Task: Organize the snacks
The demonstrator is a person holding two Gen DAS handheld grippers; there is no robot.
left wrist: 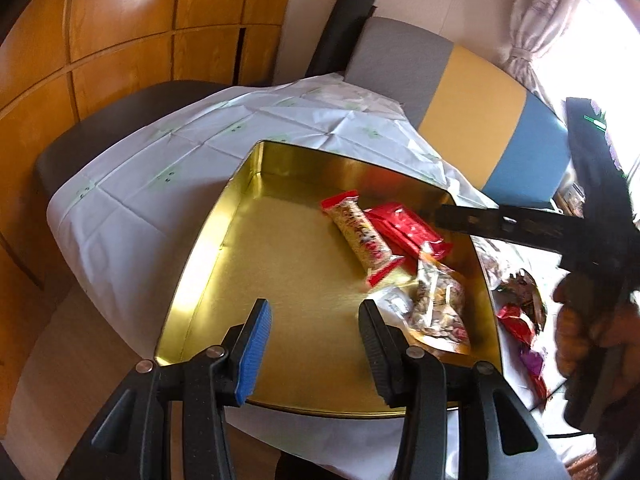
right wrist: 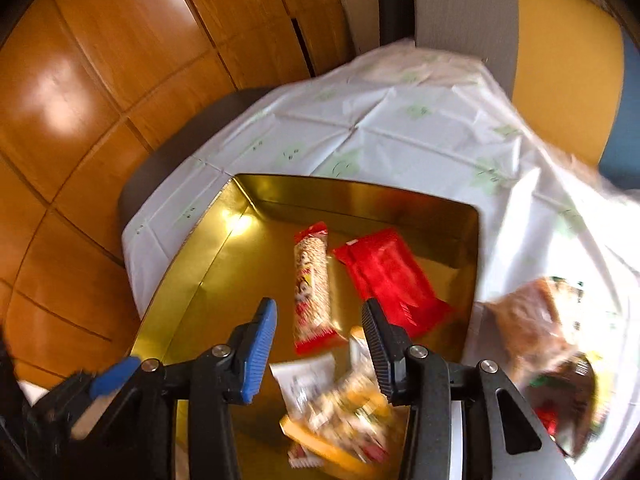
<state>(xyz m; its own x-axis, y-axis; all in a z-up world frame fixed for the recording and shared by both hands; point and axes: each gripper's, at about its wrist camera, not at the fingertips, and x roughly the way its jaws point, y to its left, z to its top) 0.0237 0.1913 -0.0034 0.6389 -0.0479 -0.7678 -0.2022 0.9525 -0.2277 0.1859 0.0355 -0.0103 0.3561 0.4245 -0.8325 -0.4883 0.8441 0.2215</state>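
One gold tin [left wrist: 256, 248] on the tabletop holds three snacks: red wrapper [right wrist: 388, 276], long cereal bar [right wrist: 312, 284], mixed-snack bag [right wrist: 348, 416] nearest. Left gripper [left wrist: 316, 344] and right gripper [right wrist: 320, 344] jaws apart, nothing between.

A table covered by a creased white tablecloth [left wrist: 168, 184] printed with pale green motifs. Directly on the cloth rests a shallow gold tin [left wrist: 224, 224], open at the top. Beside the tin's right wall, also on the cloth, lies a loose pile of snack packets [left wrist: 520, 312], blurred; one transparent bag [right wrist: 536, 320] shows brown contents.
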